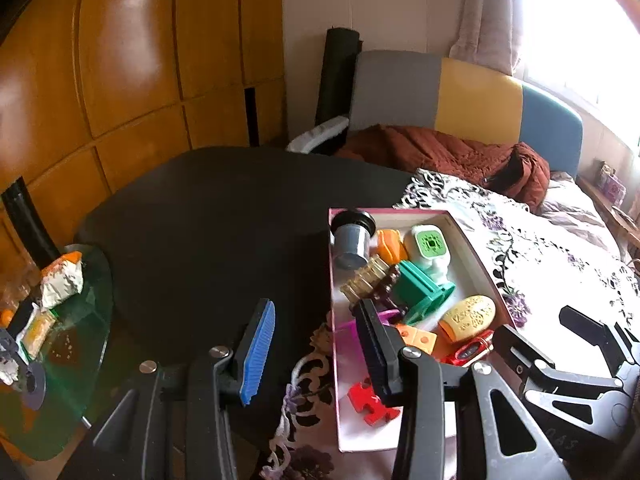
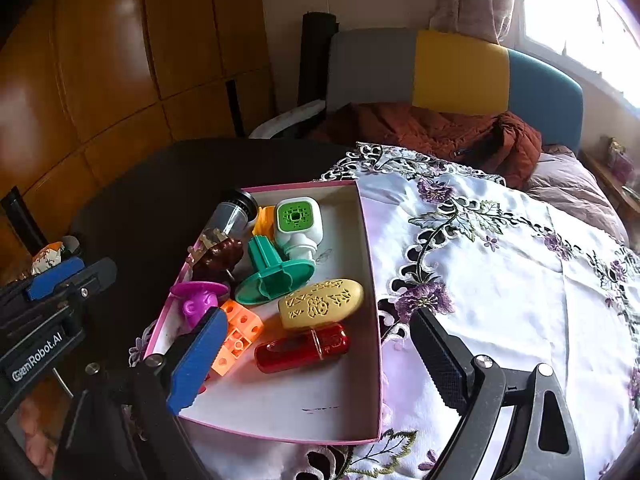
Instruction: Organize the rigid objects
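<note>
The pink-rimmed box (image 2: 370, 280) sits on the embroidered white cloth (image 2: 500, 280), its left edge toward the dark table (image 1: 220, 220). It holds a jumble of toys: a yellow oval piece (image 2: 321, 307) with raised characters too stylised to read, a red translucent capsule (image 2: 302, 349), a teal stand (image 2: 276, 276), a green-and-white block (image 2: 298, 220), an orange cube piece (image 2: 240, 332), a purple piece (image 2: 199, 298) and a dark-capped clear tube (image 2: 232, 210).

The right gripper (image 2: 316, 356) hangs wide open over the box's near end, empty; its blue pad (image 2: 196, 360) hides part of the orange piece. The left gripper (image 1: 316, 344) stands partly open over the box's left wall with nothing between its jaws, its black finger covering toys near a red puzzle piece (image 1: 370, 400). Its body, seen at the right wrist view's left edge, reads "GenRobot.AI".

Far left, packets on a glass shelf (image 1: 92, 320) are too blurred to read.
</note>
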Tool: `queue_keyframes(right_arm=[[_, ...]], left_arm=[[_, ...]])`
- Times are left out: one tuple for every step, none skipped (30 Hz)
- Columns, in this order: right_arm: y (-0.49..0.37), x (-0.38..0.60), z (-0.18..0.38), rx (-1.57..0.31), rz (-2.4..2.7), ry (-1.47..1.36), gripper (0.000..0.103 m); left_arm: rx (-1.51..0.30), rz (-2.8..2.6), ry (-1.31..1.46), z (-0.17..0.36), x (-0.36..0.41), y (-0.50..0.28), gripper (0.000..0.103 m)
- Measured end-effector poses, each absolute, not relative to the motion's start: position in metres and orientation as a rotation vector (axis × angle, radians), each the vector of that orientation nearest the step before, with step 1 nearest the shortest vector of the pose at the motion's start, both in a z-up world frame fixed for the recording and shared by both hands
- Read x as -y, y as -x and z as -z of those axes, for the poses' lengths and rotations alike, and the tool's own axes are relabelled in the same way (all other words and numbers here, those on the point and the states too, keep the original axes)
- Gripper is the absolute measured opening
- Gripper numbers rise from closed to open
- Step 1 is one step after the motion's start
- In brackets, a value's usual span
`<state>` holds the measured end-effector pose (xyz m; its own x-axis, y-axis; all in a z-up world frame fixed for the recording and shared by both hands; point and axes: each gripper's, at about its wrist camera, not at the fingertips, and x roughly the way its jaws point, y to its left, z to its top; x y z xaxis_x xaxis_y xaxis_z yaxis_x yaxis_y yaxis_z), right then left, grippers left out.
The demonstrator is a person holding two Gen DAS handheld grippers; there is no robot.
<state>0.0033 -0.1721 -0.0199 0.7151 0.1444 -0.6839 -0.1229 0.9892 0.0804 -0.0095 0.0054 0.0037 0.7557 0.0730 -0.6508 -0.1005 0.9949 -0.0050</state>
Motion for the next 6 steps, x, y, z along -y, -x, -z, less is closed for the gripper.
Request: queue_keyframes(right_arm=[[-0.0034, 0.1721, 0.0199, -0.761, -0.148, -0.031, 0.093], [-0.0036, 0.1720, 0.0201, -0.763, -0.149, -0.031, 0.093], [-0.0037, 0.1716, 0.0201, -0.762, -0.149, -0.029, 0.093], [-0.0038, 0.1712, 0.0198, -0.760, -0.147, -0.028, 0.093], [-0.0039, 0.1710, 0.0196, -0.759, -0.147, -0.027, 0.093], [-0.0040, 0.1711, 0.0190, -0.756, -0.146, -0.024, 0.093]], left_arm=[[-0.698, -0.098, 0.037, -0.0050, -0.0057, 0.0105, 0.040], [-0.685, -0.102, 0.033, -0.0063, -0.0058, 0.0115, 0.039], [-0.675, -0.103, 0.031, -0.0074, -0.0060, 0.0123, 0.039], [-0.672, -0.105, 0.029, -0.0079, -0.0060, 0.0125, 0.039], [-0.675, -0.101, 0.030, -0.0077, -0.0059, 0.0120, 0.039], [-0.684, -0.090, 0.036, -0.0069, -0.0063, 0.0106, 0.039]])
